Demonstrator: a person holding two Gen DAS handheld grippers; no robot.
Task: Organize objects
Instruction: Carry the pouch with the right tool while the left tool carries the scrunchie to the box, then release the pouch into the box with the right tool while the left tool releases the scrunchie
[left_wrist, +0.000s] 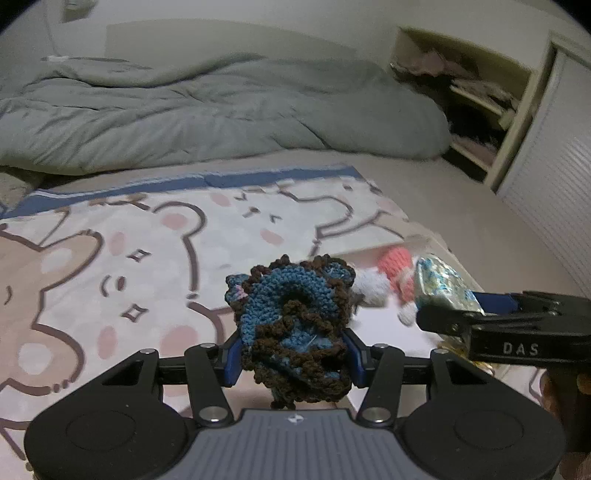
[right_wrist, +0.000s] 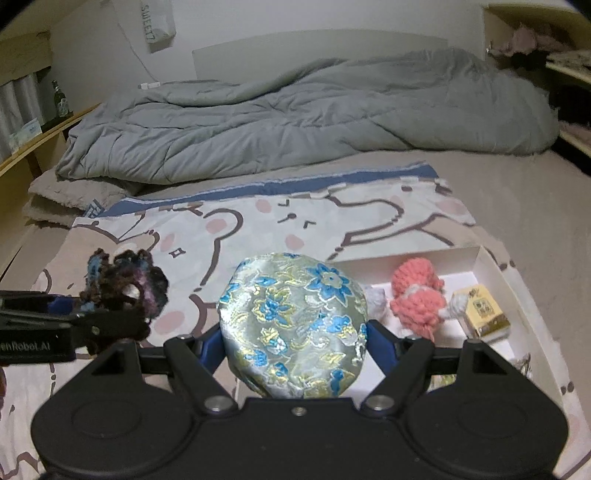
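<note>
A: Left wrist view first?
B: Left gripper (left_wrist: 293, 354) clamped on a ruffled blue-and-brown crocheted scrunchie (left_wrist: 291, 325), blue pads pressing both sides. It's held up over the cartoon-bear printed blanket (left_wrist: 110, 266) on the bed. Right gripper (left_wrist: 476, 314) comes in from the right edge w/ a silvery satin pouch with blue and gold flowers (left_wrist: 441, 282).
A: Anything past it?
B: Shallow white cardboard box (left_wrist: 373, 321) near the blanket's right edge, pink-and-white knitted doll (left_wrist: 397, 269) in it. Rumpled grey duvet (left_wrist: 207, 107) across the far end of the bed.
A: Right wrist view?
B: Right gripper (right_wrist: 295, 343) closed on the pouch (right_wrist: 291, 332), fabric bulging between the pads, approx. over the box's left wall (right_wrist: 347, 263). Doll (right_wrist: 415, 295) lies in the box, small yellow carton (right_wrist: 484, 310) just beside it toward the right wall. Left gripper (right_wrist: 107, 325) w/ scrunchie (right_wrist: 123, 288) at the left, over the blanket (right_wrist: 229, 236). Duvet (right_wrist: 303, 114) at the far end.
</note>
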